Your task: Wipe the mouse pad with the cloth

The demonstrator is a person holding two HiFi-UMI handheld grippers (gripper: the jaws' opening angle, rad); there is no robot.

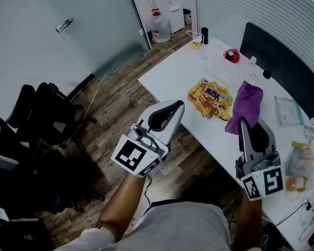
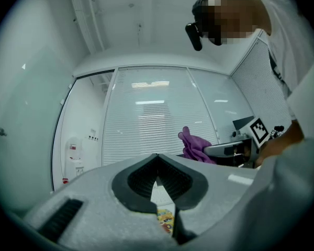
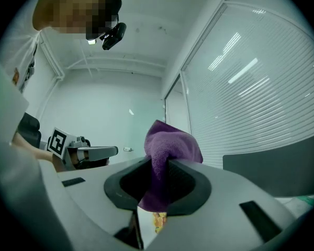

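Left tool (image 1: 175,109): held over the wooden floor (image 1: 115,106), short of the desk (image 1: 167,75) edge. Its jaws are closed tip to tip with nothing between them. Right tool (image 1: 243,122): jaws clamped on the purple cloth (image 1: 245,106), which bunches up beyond the tips. The cloth is at the right edge of the colourful mouse pad (image 1: 209,99); contact not determinable. The pad lies flat on the desk, with the keyboard (image 1: 227,69) beyond it.
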